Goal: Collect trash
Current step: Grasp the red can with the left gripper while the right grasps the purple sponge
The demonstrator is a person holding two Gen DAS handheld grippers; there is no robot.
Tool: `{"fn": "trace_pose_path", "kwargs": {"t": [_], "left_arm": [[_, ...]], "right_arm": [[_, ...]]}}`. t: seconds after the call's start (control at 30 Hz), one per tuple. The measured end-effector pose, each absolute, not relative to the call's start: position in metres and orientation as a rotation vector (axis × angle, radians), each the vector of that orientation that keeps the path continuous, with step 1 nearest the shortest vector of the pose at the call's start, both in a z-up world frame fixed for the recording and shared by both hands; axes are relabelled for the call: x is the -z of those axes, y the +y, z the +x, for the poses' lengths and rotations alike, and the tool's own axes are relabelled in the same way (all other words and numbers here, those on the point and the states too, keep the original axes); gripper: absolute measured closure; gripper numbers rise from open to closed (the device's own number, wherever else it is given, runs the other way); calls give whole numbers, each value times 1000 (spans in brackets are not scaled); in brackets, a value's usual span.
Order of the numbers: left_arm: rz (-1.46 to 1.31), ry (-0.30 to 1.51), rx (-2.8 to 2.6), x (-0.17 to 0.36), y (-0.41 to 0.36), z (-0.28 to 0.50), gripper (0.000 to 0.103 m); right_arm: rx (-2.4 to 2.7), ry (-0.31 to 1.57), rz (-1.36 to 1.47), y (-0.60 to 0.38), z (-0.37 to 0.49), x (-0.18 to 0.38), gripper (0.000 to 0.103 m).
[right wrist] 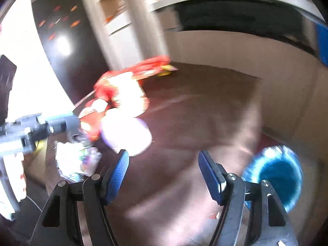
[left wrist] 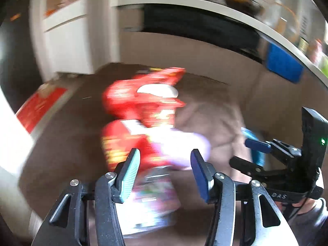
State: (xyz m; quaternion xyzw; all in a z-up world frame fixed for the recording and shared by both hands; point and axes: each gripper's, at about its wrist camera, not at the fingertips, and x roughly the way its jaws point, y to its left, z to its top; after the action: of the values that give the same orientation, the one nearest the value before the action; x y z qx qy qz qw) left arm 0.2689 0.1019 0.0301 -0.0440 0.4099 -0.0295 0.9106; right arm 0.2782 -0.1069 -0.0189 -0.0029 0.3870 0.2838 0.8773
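Both views are motion-blurred. Red snack wrappers lie piled on a dark brown surface, with a pale white-lilac piece and a shiny multicoloured wrapper beside them. My left gripper is open and empty, just above the multicoloured wrapper. The pile also shows in the right wrist view: red wrappers, pale piece, shiny wrapper. My right gripper is open and empty over bare surface, right of the pile. The left gripper's body enters from the left.
A blue round object sits at the right, behind my right finger. A red-and-white box lies at the left edge. A white shelf edge with clutter runs above, and a blue block hangs under it.
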Motion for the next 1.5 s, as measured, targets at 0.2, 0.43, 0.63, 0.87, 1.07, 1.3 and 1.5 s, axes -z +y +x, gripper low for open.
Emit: {"fn": "trace_pose_path", "kwargs": {"t": [0.2, 0.43, 0.63, 0.87, 1.07, 1.3, 1.5], "left_arm": [[-160, 891, -15, -6, 169, 260, 49], [-197, 932, 34, 17, 173, 261, 49], [-240, 940, 76, 20, 175, 265, 49], [-382, 926, 59, 16, 193, 270, 46], [-611, 1006, 132, 35, 190, 307, 33], [-656, 1109, 41, 64, 169, 339, 24], [-640, 1123, 75, 57, 155, 341, 48]], "right_arm": [[-731, 801, -295, -18, 291, 28, 36], [-705, 798, -556, 25, 313, 50, 31], [-732, 883, -402, 19, 331, 57, 34], [-657, 868, -245, -28, 294, 42, 34], [-631, 868, -199, -52, 267, 42, 34], [-594, 858, -165, -71, 251, 48, 34], [-558, 828, -146, -93, 243, 42, 34]]}}
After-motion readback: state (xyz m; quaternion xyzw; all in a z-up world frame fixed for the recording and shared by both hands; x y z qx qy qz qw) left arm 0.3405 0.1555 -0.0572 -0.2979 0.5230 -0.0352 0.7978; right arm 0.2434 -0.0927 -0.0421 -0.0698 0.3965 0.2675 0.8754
